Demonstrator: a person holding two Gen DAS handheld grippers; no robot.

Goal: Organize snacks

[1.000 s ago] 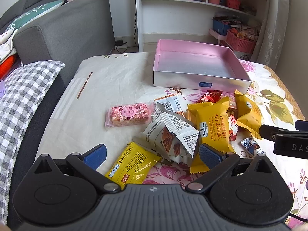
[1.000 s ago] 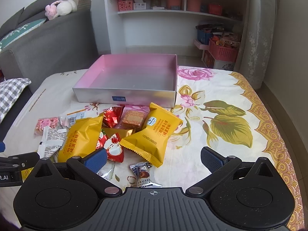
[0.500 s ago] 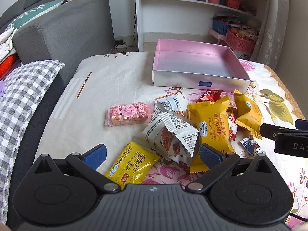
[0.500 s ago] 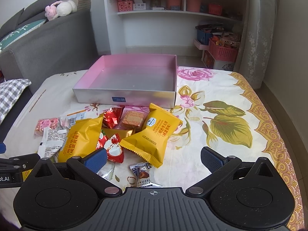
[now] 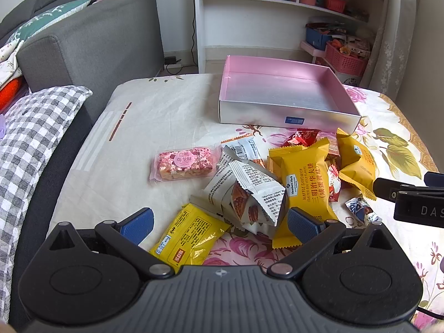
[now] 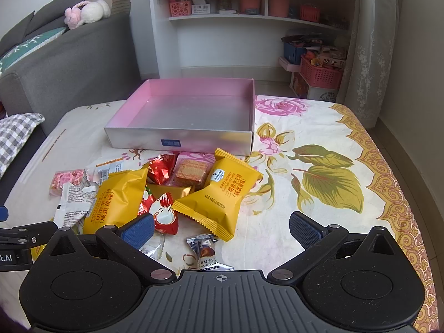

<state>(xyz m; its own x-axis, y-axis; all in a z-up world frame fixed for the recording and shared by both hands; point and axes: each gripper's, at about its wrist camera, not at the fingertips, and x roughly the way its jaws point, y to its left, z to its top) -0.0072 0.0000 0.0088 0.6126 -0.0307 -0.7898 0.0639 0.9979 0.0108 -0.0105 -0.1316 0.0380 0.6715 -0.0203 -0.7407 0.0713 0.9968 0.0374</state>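
Both claws hang spread wide and empty over the heap: my left gripper (image 5: 219,222) above a flat yellow packet (image 5: 191,237) and a crinkled white nut packet (image 5: 249,194), my right gripper (image 6: 221,227) above a yellow waffle packet (image 6: 219,194) and a small truffle chocolate (image 6: 205,252). All the snacks lie loose on the flowered sheet (image 6: 319,222), just in front of the pink box (image 6: 191,108), which holds nothing yet. I judge these wrappers light, soft and slick, and the puffed ones will squash and may slide if pinched at the middle. I would take each by its crimped end seam or across a flat edge, gently. The pink nougat bar (image 5: 184,163) lies apart to the left, stiffer and easier to grip across its width.
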